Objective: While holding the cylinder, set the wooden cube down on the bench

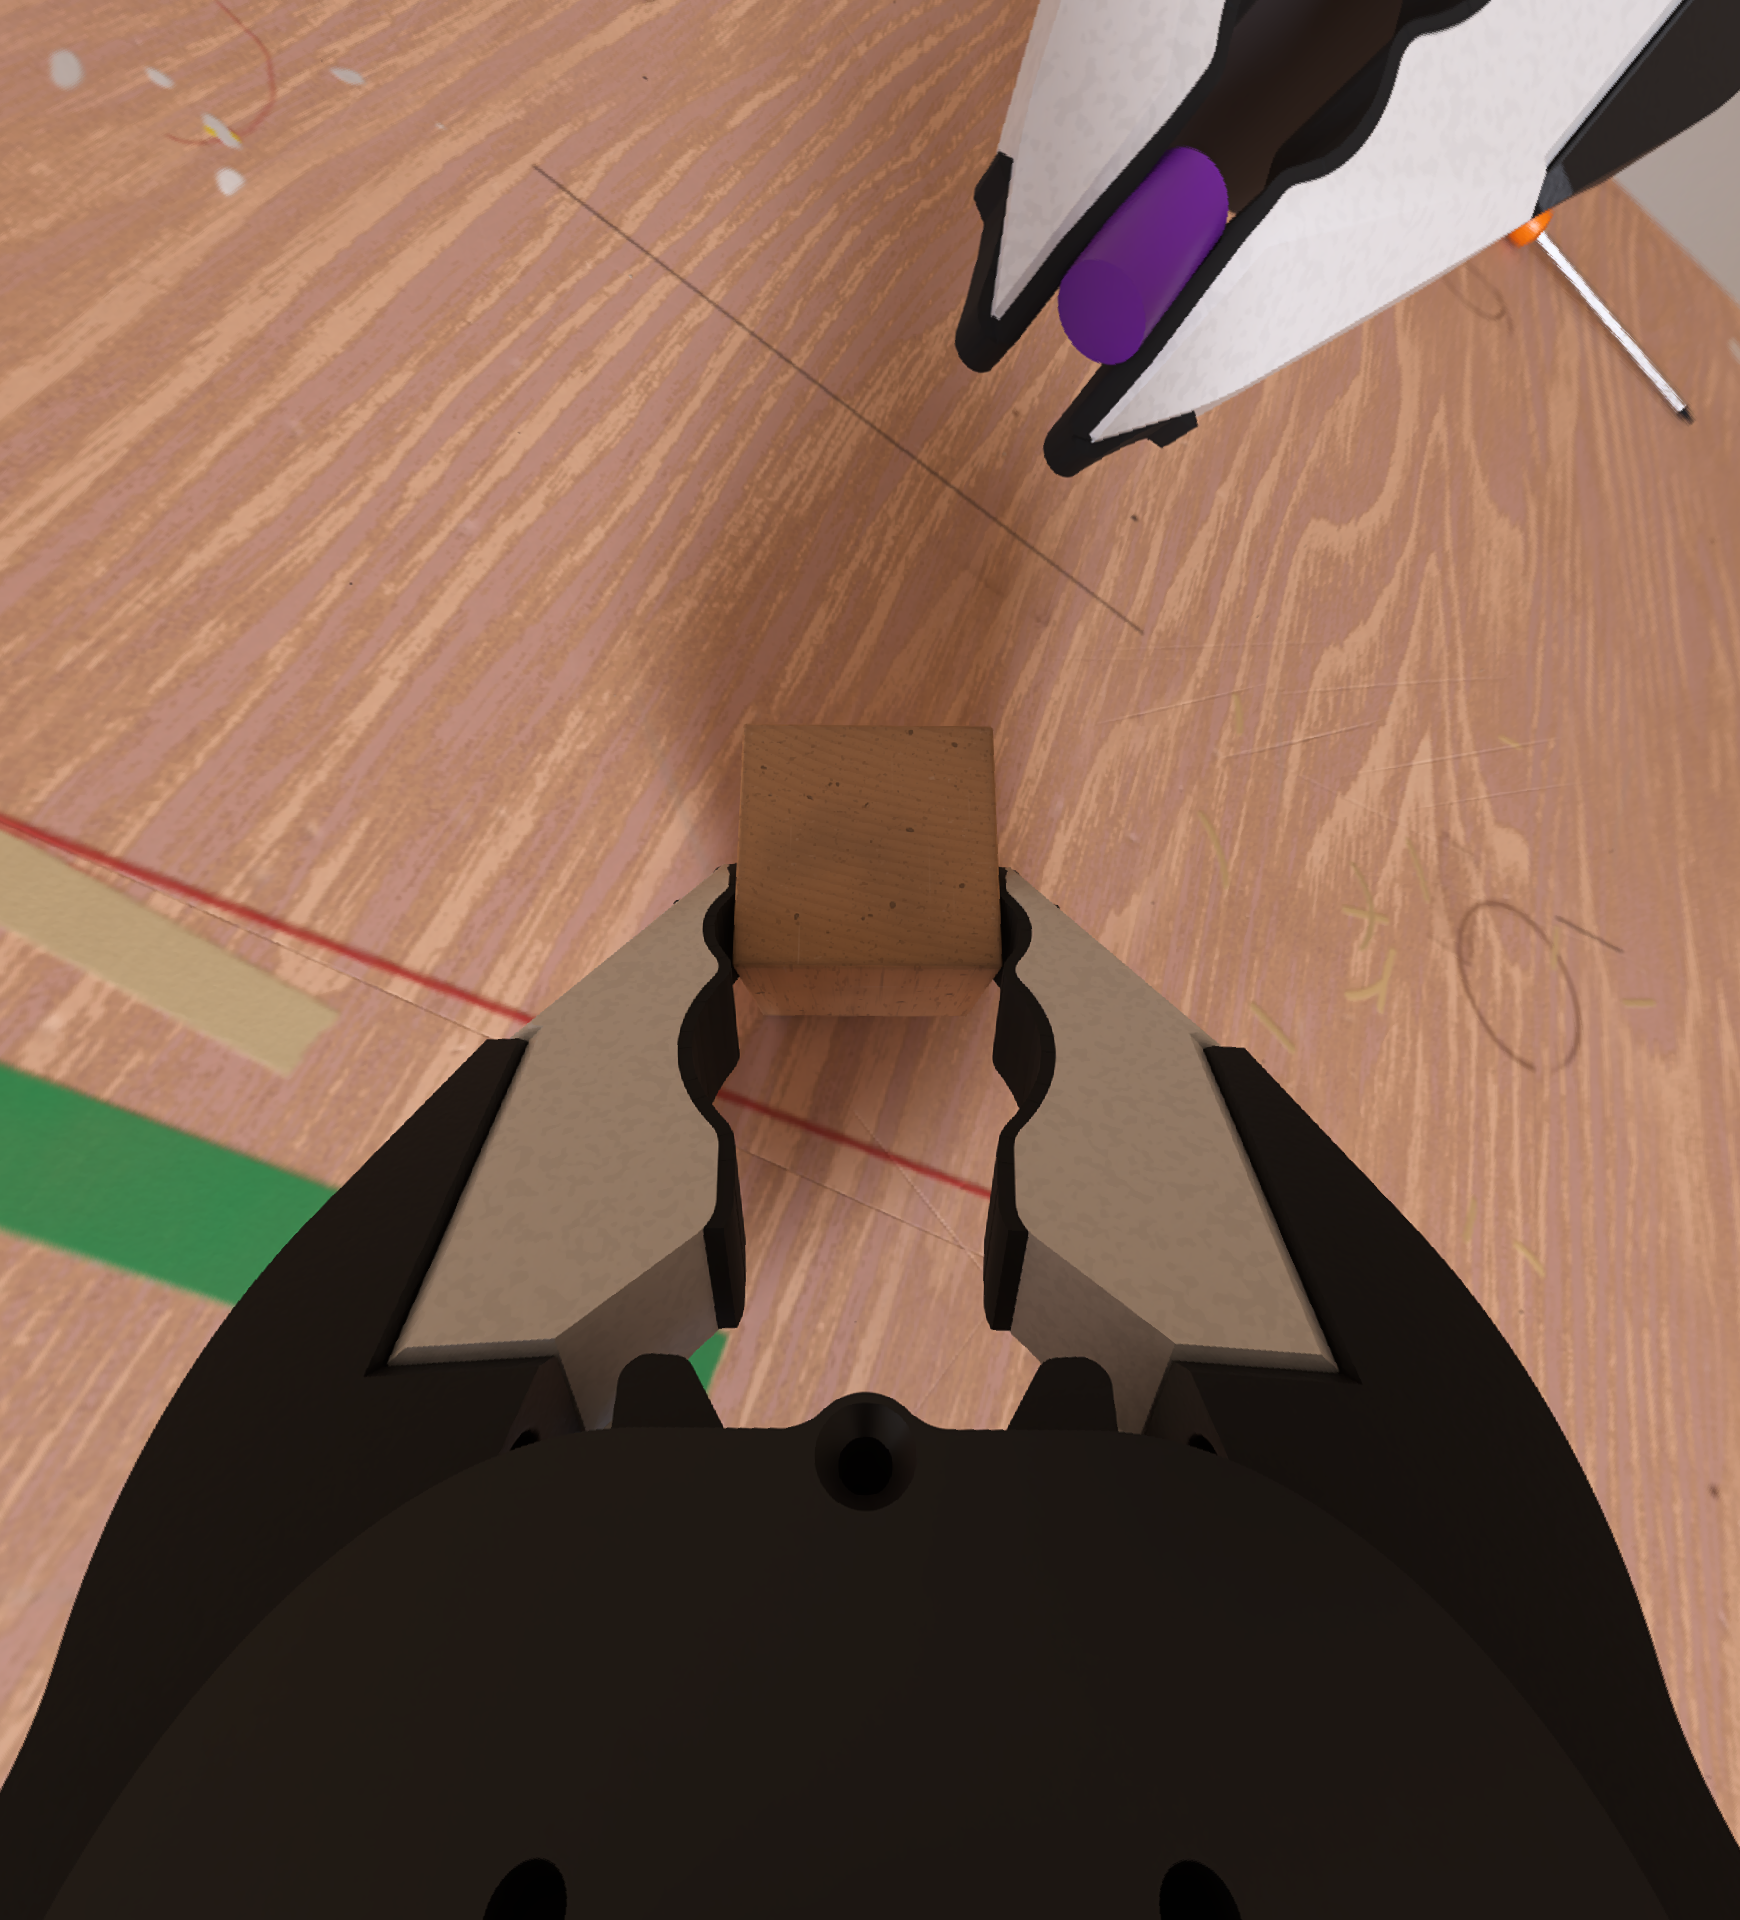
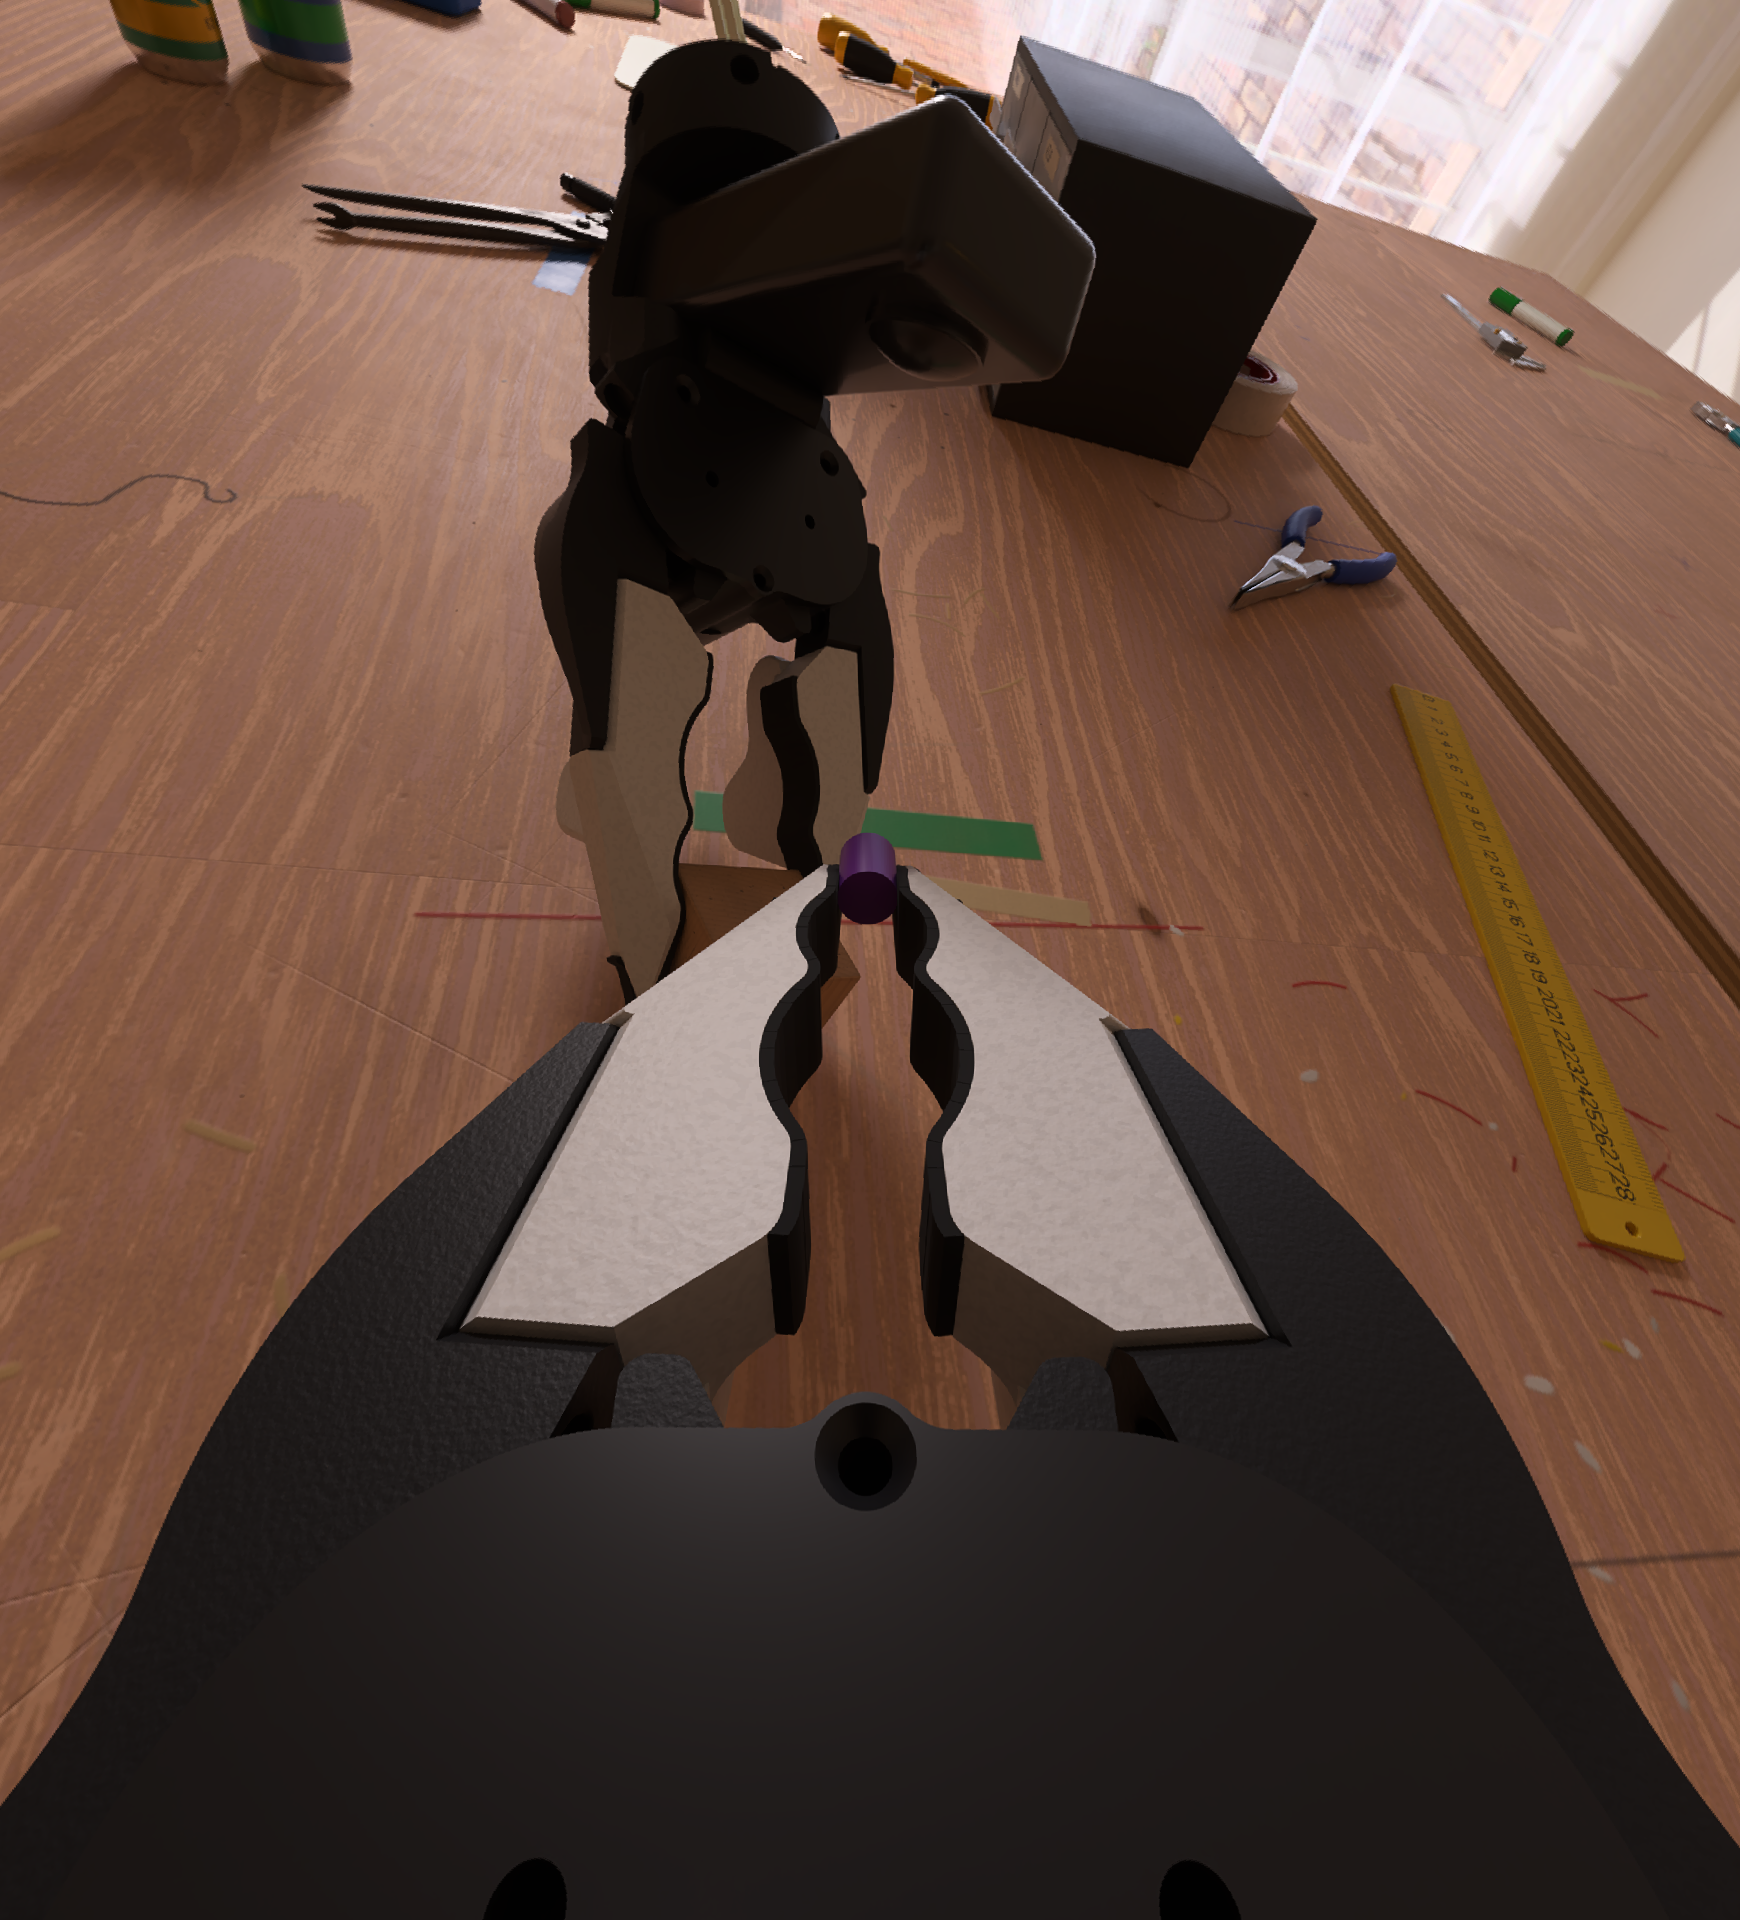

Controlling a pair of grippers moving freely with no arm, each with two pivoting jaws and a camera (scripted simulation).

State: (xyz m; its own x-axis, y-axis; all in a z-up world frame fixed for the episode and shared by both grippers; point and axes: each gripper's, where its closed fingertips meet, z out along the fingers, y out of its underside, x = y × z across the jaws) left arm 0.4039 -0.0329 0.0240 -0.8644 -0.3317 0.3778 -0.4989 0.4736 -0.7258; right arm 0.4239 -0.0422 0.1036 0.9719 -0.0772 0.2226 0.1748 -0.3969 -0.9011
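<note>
Left wrist view: left gripper (image 1: 866, 914) points down at the wooden counter (image 1: 430, 520), jaws clamped on the two side faces of the wooden cube (image 1: 866, 873). Cube sits at the very tips. A soft shadow lies on the counter just past it, so it looks low, but whether it touches the surface I cannot tell.

Right gripper (image 1: 1094, 343) shows at far right of this view, jaws closed around the purple cylinder (image 1: 1141, 255), held clear above the counter. An orange-handled awl (image 1: 1604, 317) lies beyond it.

Right wrist view: cylinder (image 2: 866, 878) pinched at the tips; the left gripper (image 2: 731, 894) stands just behind, cube (image 2: 715, 920) mostly hidden by a finger. Green tape strip (image 2: 949, 834) beyond, yellow ruler (image 2: 1531, 977) to the right.

Progress, as judged: both grasps are made and the cylinder hold looks good. Left to do: seat the cube, release it, back off.
</note>
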